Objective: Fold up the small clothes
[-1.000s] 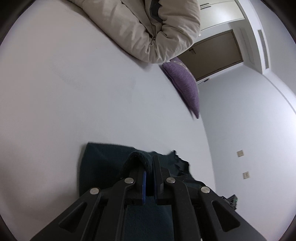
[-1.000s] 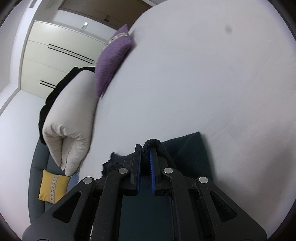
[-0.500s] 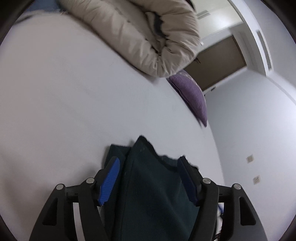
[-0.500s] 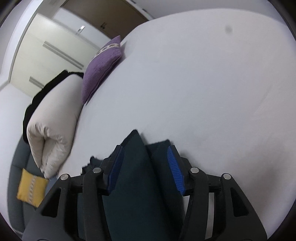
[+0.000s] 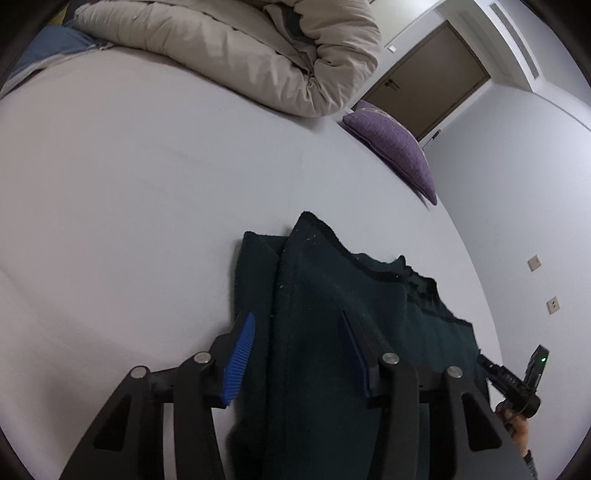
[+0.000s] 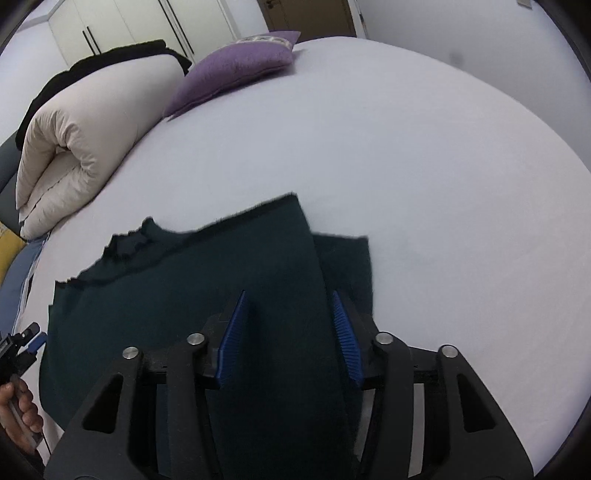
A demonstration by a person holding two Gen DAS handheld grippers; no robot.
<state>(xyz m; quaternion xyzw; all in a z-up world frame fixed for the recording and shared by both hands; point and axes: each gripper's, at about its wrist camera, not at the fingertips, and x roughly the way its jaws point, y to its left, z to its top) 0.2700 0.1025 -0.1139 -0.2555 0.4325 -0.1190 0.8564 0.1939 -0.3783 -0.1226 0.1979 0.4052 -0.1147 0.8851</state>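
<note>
A dark green garment (image 5: pixel 332 288) lies folded on the white bed sheet (image 5: pixel 147 184), one layer lapped over another. My left gripper (image 5: pixel 297 317) hovers over its near-left part. Its jaws are closing, with the top fold lying between the blue pads (image 5: pixel 240 354), which do not press it. In the right wrist view the same garment (image 6: pixel 221 266) spreads to the left. My right gripper (image 6: pixel 288 295) sits over its right fold. Those jaws are closing too, with cloth between pads that stand apart from it. Each gripper shows at the edge of the other's view.
A rolled beige duvet (image 5: pixel 240 48) and a purple cushion (image 5: pixel 395 147) lie at the far side of the bed. A brown door (image 5: pixel 428 96) and white wardrobe (image 6: pixel 110 26) stand beyond. A person's hand (image 6: pixel 18 413) holds the left gripper's handle.
Both grippers were shut on the garment's edge a second ago. They let go and opened, the cloth dropped flat, and both grippers drew back over it.
</note>
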